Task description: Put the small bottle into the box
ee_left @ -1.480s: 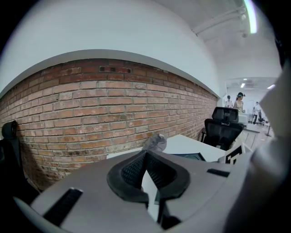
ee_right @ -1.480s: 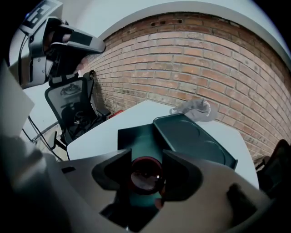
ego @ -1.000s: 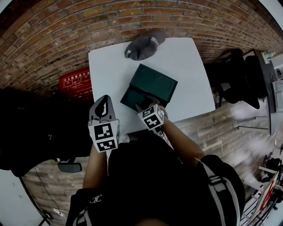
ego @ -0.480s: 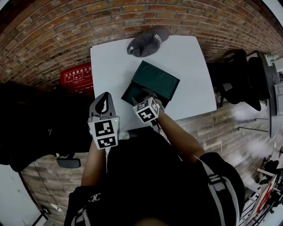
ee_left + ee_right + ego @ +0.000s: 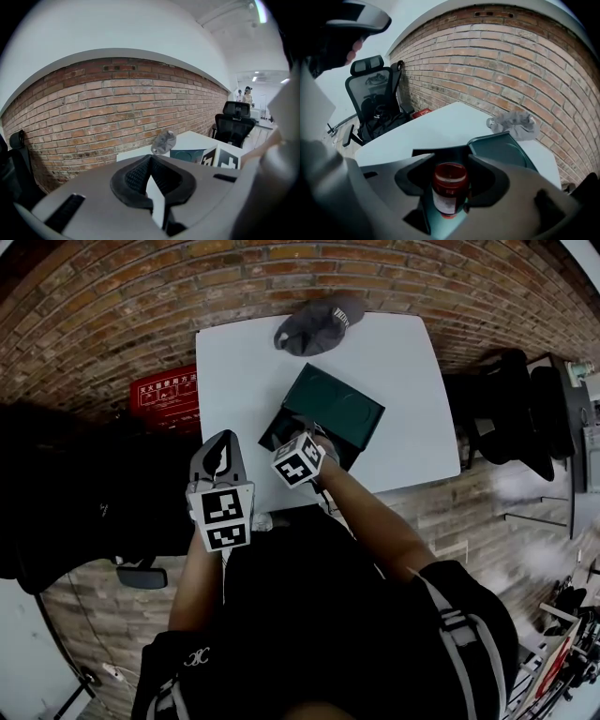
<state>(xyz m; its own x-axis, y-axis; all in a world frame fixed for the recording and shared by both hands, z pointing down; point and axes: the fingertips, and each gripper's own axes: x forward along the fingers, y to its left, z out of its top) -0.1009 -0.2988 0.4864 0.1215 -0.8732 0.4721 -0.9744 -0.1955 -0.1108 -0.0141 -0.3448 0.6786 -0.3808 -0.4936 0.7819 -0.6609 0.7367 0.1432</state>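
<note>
A small red bottle (image 5: 449, 187) with a white label stands upright between the jaws of my right gripper (image 5: 450, 163), which is shut on it. Beneath it lies the open dark green box (image 5: 500, 151), its dark tray (image 5: 423, 153) to the left of the raised lid. In the head view the right gripper's marker cube (image 5: 298, 461) hangs over the near left part of the box (image 5: 336, 405), hiding the bottle. My left gripper (image 5: 218, 454) hovers at the table's near left edge, away from the box. Its jaws (image 5: 150, 161) are shut with nothing in them.
A grey cap (image 5: 317, 326) lies at the far edge of the white table (image 5: 403, 371). A brick wall runs behind the table. A red case (image 5: 165, 396) sits on the floor at the left, and black office chairs (image 5: 514, 399) stand at the right.
My right gripper has carried the bottle forward and leftward, from the table's near edge to above the box's near left part. The left gripper has barely moved.
</note>
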